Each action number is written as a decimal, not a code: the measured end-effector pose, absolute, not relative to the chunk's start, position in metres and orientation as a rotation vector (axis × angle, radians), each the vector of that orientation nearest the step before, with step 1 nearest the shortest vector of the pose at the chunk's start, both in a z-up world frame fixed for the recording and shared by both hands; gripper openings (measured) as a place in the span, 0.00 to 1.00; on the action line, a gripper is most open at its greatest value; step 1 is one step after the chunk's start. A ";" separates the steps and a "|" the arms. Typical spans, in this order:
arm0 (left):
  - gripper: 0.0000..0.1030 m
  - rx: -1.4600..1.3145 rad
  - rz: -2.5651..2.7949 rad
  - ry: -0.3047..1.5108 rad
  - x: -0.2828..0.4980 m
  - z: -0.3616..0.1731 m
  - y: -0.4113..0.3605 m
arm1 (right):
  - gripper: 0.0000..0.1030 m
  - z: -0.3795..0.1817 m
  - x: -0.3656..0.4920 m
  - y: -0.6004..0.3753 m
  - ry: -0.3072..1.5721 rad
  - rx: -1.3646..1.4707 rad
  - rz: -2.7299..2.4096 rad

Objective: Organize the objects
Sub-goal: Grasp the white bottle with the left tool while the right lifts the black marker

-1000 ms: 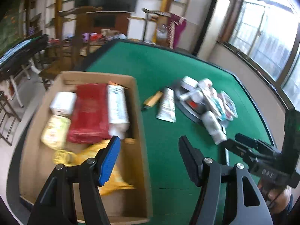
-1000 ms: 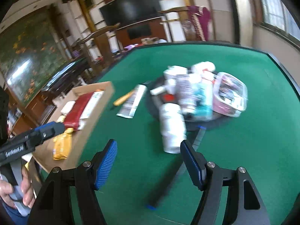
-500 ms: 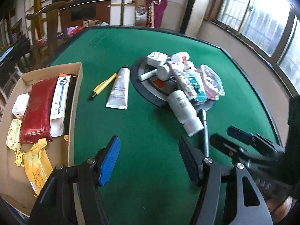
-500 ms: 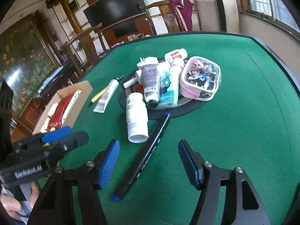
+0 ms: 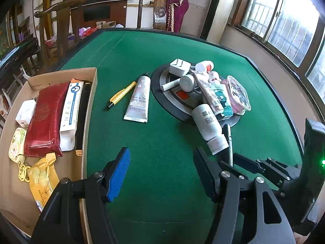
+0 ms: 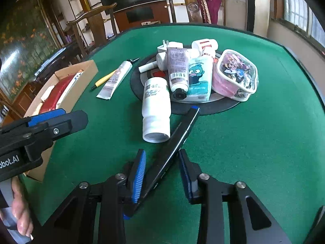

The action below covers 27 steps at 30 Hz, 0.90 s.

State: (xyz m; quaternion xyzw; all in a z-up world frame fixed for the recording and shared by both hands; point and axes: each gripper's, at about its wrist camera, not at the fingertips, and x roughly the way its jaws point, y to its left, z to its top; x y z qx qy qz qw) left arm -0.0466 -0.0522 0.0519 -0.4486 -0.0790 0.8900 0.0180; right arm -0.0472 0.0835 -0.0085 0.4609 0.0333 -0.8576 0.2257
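A black marker with blue ends (image 6: 178, 138) lies on the green felt, leaning against the round black tray (image 6: 213, 107). My right gripper (image 6: 161, 158) straddles its near half. Its jaws are closing, and a sliver of felt still shows between the marker and the right pad. A white bottle (image 6: 155, 105) lies just left of the marker. My left gripper (image 5: 162, 172) hangs open over bare felt with nothing between its fingers. The cardboard box (image 5: 89, 101) to its left holds a red pouch (image 5: 46, 118) and several packets.
The tray carries a pile: tubes, a tissue pack, a pink clear pouch (image 6: 235, 75) and a white charger (image 5: 179, 67). A hand cream tube (image 5: 139, 99) and a yellow pen (image 5: 121, 94) lie between box and tray. Chairs stand past the table's far edge.
My left gripper swung from above the box to the felt beside it. My right gripper dropped over the marker and its jaws narrowed around it.
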 end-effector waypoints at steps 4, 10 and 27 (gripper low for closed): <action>0.62 -1.409 2.751 -0.252 -0.051 0.049 -0.052 | 0.16 -0.008 -0.051 0.090 0.166 1.271 -2.345; 0.62 -1.466 2.678 -0.318 -0.066 0.050 -0.044 | 0.15 -0.008 -0.066 0.137 0.146 1.281 -2.398; 0.64 -1.697 2.602 -0.368 -0.146 0.028 0.007 | 0.15 -0.009 -0.063 0.155 0.055 1.221 -2.376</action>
